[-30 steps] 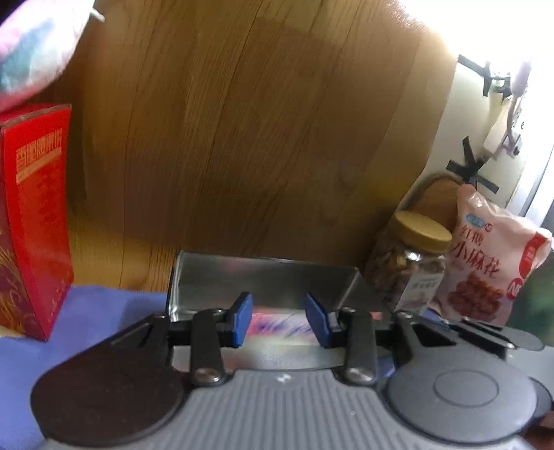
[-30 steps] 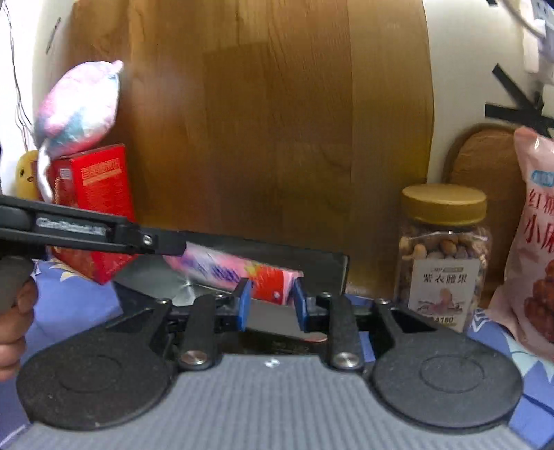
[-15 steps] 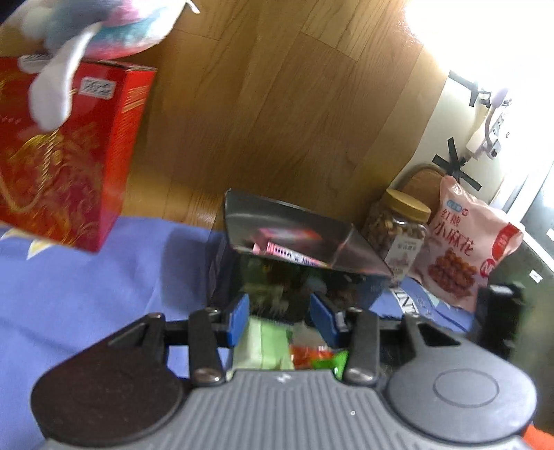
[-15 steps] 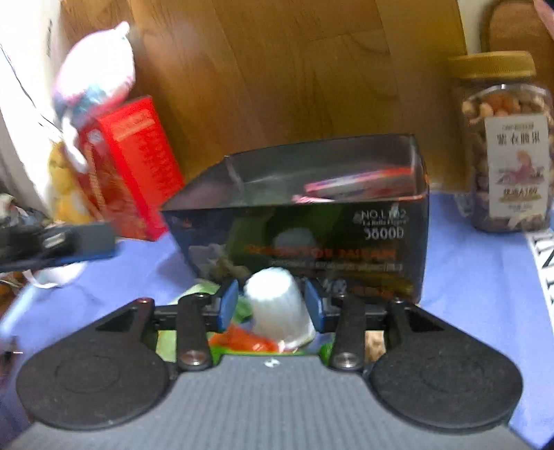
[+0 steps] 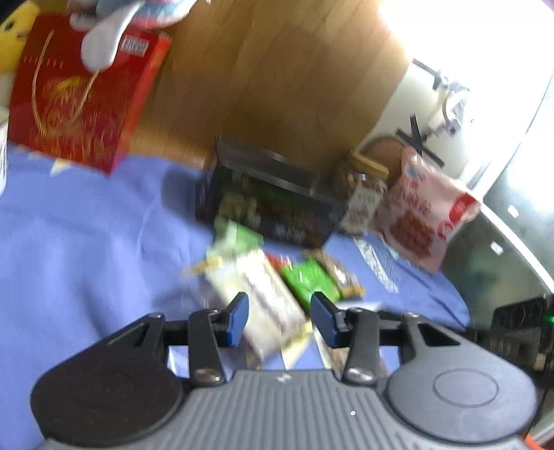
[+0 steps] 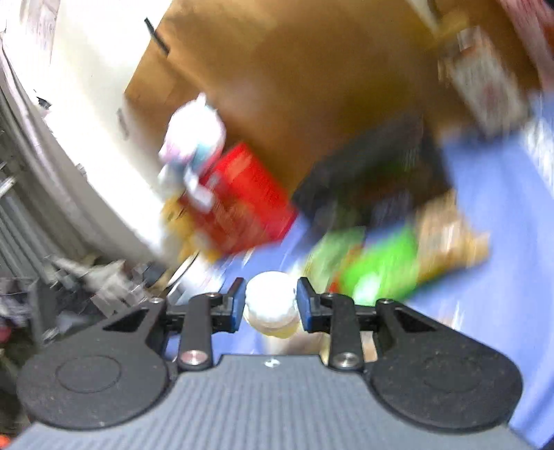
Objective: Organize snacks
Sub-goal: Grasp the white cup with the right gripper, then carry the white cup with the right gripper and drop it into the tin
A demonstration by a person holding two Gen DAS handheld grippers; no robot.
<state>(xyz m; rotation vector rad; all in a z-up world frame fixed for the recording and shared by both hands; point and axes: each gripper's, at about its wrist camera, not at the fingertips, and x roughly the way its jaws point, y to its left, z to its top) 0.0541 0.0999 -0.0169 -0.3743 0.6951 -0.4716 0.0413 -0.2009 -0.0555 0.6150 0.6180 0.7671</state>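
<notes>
Left gripper [image 5: 279, 318]: jaws apart, empty, over white packet [image 5: 256, 294] | Right gripper [image 6: 270, 304]: jaws apart, white cup [image 6: 270, 301] between them, contact unclear | Snack packets [image 5: 311, 277]: on blue cloth [image 5: 86, 235], just before dark box [image 5: 270, 204] | Red carton [image 5: 79, 100]: left of box.

A: Where does the tin box [image 5: 273, 197] sit?

B: On the cloth [image 5: 86, 242], at the back, against the wooden board [image 5: 277, 69]. The carton [image 5: 79, 97] stands well to its left, with a plush toy [image 5: 114, 31] on top.

A: And on its right?

B: A jar [image 5: 363, 187] just beside it, then a snack bag [image 5: 426, 214] leaning further right.

A: In front?

B: Flat snack packets [image 5: 277, 277] lie heaped on the cloth, just before the box. In the right wrist view a small cup [image 6: 270, 304] sits nearer than that heap, to its left.
</notes>
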